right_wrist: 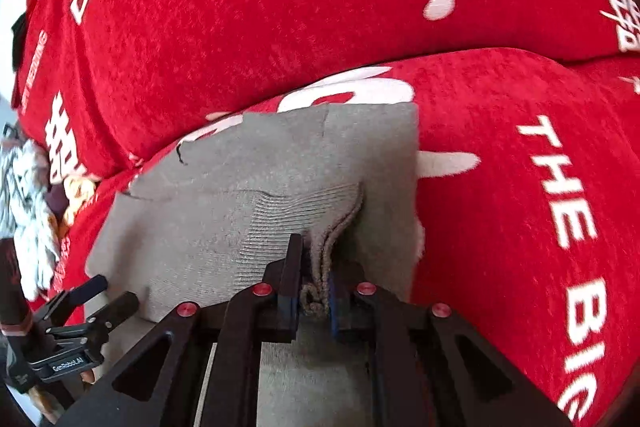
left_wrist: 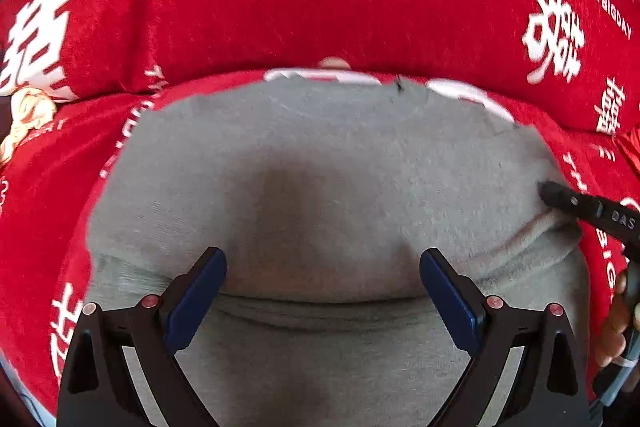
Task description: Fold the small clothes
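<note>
The right claw (right_wrist: pixel 314 291) is clamped tight on a bunched edge of the grey garment (right_wrist: pixel 256 187), which lies spread on the red cover (right_wrist: pixel 500 187) with white lettering. To fold well, I judge the pinched edge should be lifted just clear and carried flat across the cloth, keeping all layers together. The left claw (left_wrist: pixel 323 275) hovers wide open above the garment's near fold, holding nothing, its 2 fingers straddling the cloth without pressing it.
</note>
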The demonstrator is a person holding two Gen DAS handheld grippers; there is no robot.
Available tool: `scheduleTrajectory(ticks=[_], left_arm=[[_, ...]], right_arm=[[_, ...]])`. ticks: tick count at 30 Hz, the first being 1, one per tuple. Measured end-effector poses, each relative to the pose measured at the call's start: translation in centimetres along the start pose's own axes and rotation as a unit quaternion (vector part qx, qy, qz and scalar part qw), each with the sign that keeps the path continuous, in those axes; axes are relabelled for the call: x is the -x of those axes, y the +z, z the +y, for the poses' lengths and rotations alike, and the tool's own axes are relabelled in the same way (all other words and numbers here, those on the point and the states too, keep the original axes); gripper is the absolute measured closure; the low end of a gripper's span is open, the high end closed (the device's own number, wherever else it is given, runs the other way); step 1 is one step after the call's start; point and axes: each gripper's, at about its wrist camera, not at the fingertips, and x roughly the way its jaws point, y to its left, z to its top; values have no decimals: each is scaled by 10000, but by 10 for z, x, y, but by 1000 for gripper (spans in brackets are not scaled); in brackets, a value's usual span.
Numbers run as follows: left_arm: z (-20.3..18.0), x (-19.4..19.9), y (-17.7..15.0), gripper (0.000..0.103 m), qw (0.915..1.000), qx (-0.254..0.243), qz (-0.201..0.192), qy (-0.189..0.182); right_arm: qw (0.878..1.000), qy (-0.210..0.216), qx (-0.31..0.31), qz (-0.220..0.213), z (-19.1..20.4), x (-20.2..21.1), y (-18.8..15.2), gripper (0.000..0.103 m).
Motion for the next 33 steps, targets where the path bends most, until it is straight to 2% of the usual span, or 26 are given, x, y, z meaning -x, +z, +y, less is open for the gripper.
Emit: scheduleTrajectory(ticks=[2,4,5,6,7,9,11,12,13,17,18,20,23,27,28,30,33], left_arm=[[13,2,4,5,9998,89,-63,171],[26,-2,9,5,9992,291,-21,258],[32,-3,11,5,9989,393,18,252],[37,-6,13,5,9985,486,59,243],[39,-8,15,5,9983,529,78,250],[39,-13,16,5,9982,486,124,319],[38,-23,14,5,9979,345,231,505],[40,-29,13,5,9973,290,301,608],[45,-31,10,3,9978,223,268,556],[62,-13,0,2,9978,202,107,620],[67,-7,-2,2,9976,273,37,631],[72,1,-7,2,9982,409,-32,434],[60,1,-19,2,9990,295,45,322],[42,-1,-45,1,9988,-91,230,433],[43,3,-51,1,9990,-66,139,420],[47,9,-61,1,9993,-13,116,367],[50,17,-72,1,9995,-69,97,279]], right_arm=[[9985,-409,196,-299,10,16,1,86],[9953,-585,495,-585,26,31,0,78],[9938,-615,651,-663,35,35,-2,59],[9924,-605,812,-705,47,35,-4,29],[9904,-510,1062,-718,63,32,-8,20],[9877,-364,1424,-533,85,18,-15,18],[9873,-333,1553,-92,95,-6,-20,18],[9870,-421,1547,143,94,-19,-22,19],[9862,-614,1504,321,89,-30,-24,19],[9793,-1406,1452,48,71,-15,-26,20],[9785,-1461,1456,-40,71,-8,-27,19],[9815,-1170,1502,-223,79,10,-34,19],[9801,-714,1853,-64,102,15,-56,19],[9748,-699,2100,295,113,4,-95,20],[9738,-744,2110,394,109,1,-106,19],[9723,-800,2196,26,110,11,-123,17],[9745,-737,2115,-93,101,25,-142,15]])
